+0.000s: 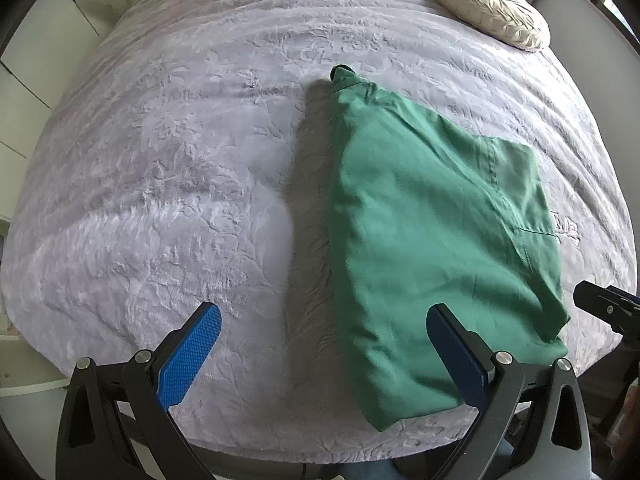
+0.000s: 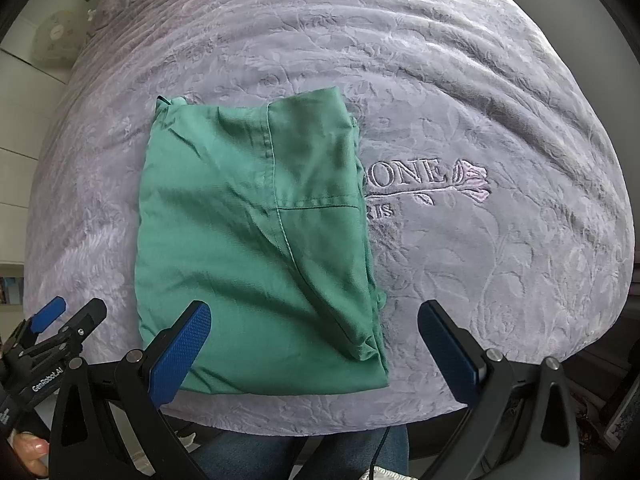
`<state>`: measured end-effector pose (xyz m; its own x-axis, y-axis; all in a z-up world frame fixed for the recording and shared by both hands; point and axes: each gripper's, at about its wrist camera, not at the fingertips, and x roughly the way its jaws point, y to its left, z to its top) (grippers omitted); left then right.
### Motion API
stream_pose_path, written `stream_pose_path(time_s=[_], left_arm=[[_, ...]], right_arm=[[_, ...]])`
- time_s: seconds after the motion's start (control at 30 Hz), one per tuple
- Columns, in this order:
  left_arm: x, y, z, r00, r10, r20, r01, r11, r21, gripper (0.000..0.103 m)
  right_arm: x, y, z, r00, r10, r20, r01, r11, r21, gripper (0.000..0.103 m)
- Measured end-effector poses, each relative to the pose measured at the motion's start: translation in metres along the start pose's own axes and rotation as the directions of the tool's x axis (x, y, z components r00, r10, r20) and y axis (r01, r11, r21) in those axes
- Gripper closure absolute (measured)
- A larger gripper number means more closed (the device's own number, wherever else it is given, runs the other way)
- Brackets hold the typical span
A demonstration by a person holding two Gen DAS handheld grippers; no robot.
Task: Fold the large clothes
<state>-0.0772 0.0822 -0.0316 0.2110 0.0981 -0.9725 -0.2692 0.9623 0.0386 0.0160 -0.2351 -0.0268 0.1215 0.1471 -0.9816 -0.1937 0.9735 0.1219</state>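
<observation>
while both grippers hover empty above the near edge of the bed, the green garment (image 2: 256, 240) lies on the lilac blanket (image 2: 500, 120) already folded into a tall rectangle, its near hem close to the bed's near edge and its far end pointing toward the pillow (image 1: 490, 8). the left gripper (image 1: 324, 352) has its blue pads spread wide with nothing between them, its right pad over the garment's near left part. the right gripper (image 2: 314, 348) is likewise spread wide and holds nothing, straddling the garment's near right corner.

my judgement is that the step in hand is the next fold, near hem carried to the far end (or a last smoothing, if the person counts this as finished). to do it well, each gripper should pinch all stacked layers at one near corner, left and right, since the right edge shows loose layers peeking out. lift both corners together and level, carry them far in one arc, and lay them flush with the far edge. the plush blanket may drag the underside, so lift clear rather than slide. a diagonal crease runs across the top; flatten it first.
</observation>
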Motion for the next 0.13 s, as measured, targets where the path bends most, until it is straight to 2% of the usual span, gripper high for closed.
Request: stream_pose_path(time_s=[0.13], left_arm=[[0.0004,-0.0028,-0.0009,1.000,0.000,-0.005,0.000,1.000,0.008,0.000]], right_arm=[[0.0007,0.0008,-0.0018,1.000,0.000,0.000,0.000,1.000,0.003,0.000]])
